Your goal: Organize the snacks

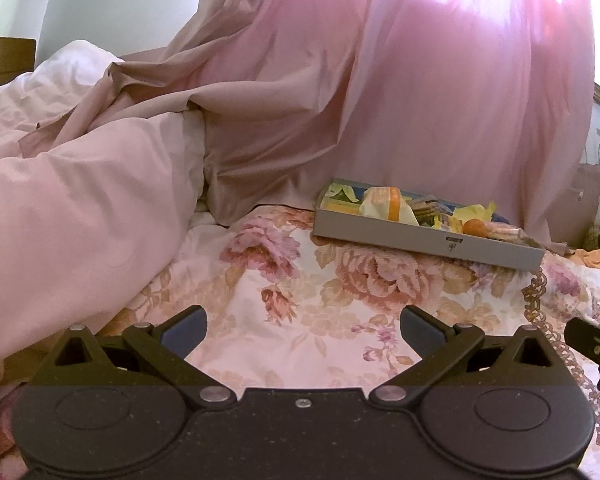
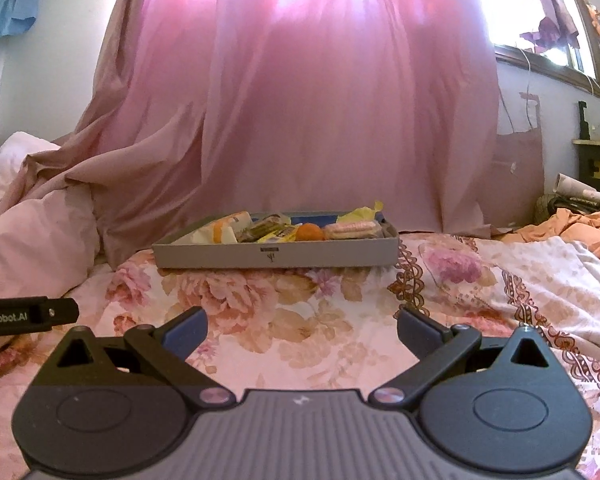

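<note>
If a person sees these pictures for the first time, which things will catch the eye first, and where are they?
First comes the big pink curtain, lit from behind and filling the back of both views. Below it, a gray tray full of wrapped snacks sits on the flowered bedspread. In front, the left gripper and right gripper are both open and empty above the bedspread.

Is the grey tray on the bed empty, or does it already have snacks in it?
It has snacks in it. The grey tray holds several wrapped snacks, including a pink packet, plus an orange round item. Both grippers are open and empty.
</note>
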Available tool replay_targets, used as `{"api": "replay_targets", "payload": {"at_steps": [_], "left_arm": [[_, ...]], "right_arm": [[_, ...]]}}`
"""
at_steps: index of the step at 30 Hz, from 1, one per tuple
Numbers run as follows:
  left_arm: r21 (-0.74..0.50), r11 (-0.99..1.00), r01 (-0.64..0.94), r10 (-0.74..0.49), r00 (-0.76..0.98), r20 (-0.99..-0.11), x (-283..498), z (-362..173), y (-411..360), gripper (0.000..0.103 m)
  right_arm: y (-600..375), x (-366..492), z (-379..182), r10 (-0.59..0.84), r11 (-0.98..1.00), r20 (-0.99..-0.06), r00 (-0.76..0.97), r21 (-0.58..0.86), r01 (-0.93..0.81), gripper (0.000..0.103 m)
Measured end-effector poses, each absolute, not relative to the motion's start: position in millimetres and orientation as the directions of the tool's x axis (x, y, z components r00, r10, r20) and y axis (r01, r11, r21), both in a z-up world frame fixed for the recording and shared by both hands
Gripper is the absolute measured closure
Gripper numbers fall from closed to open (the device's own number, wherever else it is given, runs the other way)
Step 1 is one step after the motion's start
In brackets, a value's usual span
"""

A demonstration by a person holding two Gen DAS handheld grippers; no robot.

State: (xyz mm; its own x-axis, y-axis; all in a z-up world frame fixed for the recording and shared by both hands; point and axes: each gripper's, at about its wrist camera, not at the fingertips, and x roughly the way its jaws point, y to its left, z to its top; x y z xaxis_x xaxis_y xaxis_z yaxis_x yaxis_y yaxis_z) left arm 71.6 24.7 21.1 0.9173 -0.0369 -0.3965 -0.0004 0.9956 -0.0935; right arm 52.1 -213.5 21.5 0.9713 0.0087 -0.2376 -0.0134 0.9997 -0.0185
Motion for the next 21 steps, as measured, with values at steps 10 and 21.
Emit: {"api": "replay_targets", "payload": {"at_steps": [10,21], "left_arm": [[-0.075,0.997,0.011,-0.038,0.924,-0.38,85,12,27,0.001],[-0.028,0.998,0.055,-0.061,0.931,-0.359,95,1,21,0.001]], "right_arm": [[-212,58,10,-0.004,0.999,-0.234,0.972,-0.047,-0.008,0.0],[-213,67,2,-0.006,0.999,-0.211,0.977,-0.049,-0.004,0.0]]}}
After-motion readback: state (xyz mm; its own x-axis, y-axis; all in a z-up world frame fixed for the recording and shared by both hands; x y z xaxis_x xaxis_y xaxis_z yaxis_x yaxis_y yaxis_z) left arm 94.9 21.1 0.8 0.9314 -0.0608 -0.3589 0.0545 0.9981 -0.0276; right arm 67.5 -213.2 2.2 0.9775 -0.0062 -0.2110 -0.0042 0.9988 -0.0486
